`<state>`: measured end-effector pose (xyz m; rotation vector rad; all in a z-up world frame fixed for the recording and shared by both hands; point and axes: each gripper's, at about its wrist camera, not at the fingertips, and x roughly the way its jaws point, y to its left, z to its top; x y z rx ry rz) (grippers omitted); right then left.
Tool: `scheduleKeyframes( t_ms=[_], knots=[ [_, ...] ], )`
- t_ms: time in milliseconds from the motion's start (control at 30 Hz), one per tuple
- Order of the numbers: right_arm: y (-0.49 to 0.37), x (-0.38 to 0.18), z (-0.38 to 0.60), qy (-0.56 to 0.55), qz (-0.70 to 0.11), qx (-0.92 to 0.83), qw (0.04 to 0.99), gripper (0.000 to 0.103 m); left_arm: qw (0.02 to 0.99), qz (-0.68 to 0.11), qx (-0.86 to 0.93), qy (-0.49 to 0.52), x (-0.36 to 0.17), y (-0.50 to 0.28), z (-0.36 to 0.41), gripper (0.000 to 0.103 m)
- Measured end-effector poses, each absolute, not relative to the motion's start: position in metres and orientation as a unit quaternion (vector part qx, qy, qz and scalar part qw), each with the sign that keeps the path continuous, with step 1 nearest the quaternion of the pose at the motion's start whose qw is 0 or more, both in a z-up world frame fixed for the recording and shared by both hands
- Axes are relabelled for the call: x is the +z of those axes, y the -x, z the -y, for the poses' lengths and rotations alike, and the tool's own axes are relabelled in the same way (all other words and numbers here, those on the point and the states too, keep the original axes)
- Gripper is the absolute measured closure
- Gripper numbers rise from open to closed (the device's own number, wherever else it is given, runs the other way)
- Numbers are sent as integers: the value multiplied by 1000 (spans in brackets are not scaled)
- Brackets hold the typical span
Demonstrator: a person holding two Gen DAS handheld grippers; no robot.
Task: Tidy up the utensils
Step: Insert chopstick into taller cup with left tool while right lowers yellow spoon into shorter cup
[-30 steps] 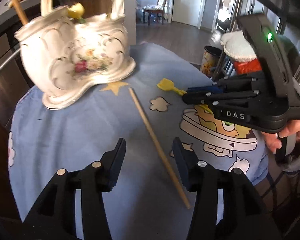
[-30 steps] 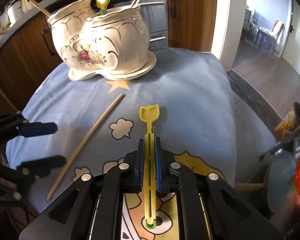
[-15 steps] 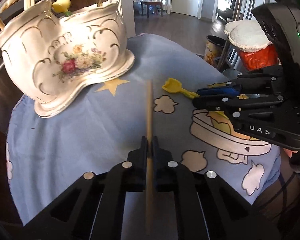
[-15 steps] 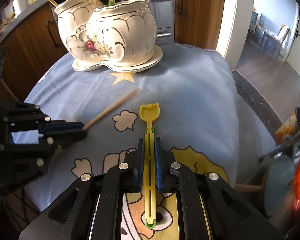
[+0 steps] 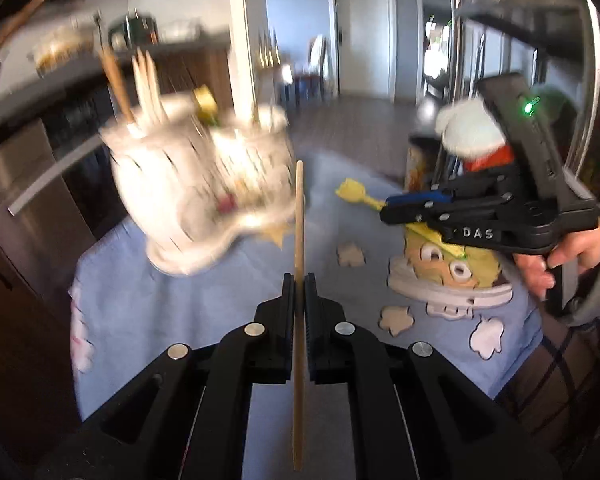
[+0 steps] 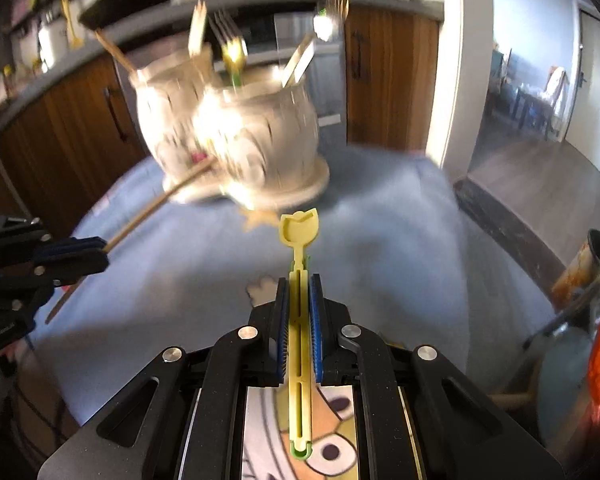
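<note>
left gripper [image 5: 299, 280]: jaws pinched tight on a wooden chopstick [image 5: 299, 216], which runs straight out ahead between the pads and also trails back under the gripper body.
right gripper [image 6: 299, 284]: jaws narrow, the blue pads clamped on the handle of a yellow plastic spoon [image 6: 299, 236]; its tulip-shaped end sticks out ahead, the green-tipped tail lies back between the arms.
chopstick tip: in the left wrist view it ends level with the lower rim of the ceramic holder [image 5: 204, 184], just to its right; whether it touches cannot be told through the blur.
holder: white, flowered, two joined pots on one base, at the far end of the blue cloth [image 5: 172, 320], already holding chopsticks, a fork and other handles; the cloth edge falls away right behind it toward the wood cabinets [image 6: 80, 136].
open room: bare cloth lies between both grippers and the holder; the cloth's right edge drops to the floor and doorway.
left view only: the right gripper from the side with a green light, a hand [image 5: 560, 256] round its grip, the spoon clear of the cloth, and cartoon prints on the cloth.
right view only: the left gripper at the left edge, the chopstick slanting up from it to the holder's base, lifted off the cloth; the fork tines in the pot.
</note>
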<state>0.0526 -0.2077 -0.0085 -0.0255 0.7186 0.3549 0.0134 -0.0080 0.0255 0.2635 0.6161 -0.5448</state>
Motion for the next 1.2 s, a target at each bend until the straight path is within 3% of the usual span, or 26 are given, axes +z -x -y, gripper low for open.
scheduleKeyframes(
  t_ms=[233,433,767,1200],
  knots=[
    [-46,40,188,-12,-246,190,950,92,953,-166,-243,-73,79,-3,-41,98],
    [-66,72,180,-40,-175,203,963,92,966,-125,-226,-23,109,-22,-73,98],
    [-132,93,179,-152,-134,250,947,92,957,-97,-259,88,122,-103,-92,98],
    [-169,69,166,-172,-130,247,945,92,952,-48,-256,158,109,-166,-79,98]
  ],
)
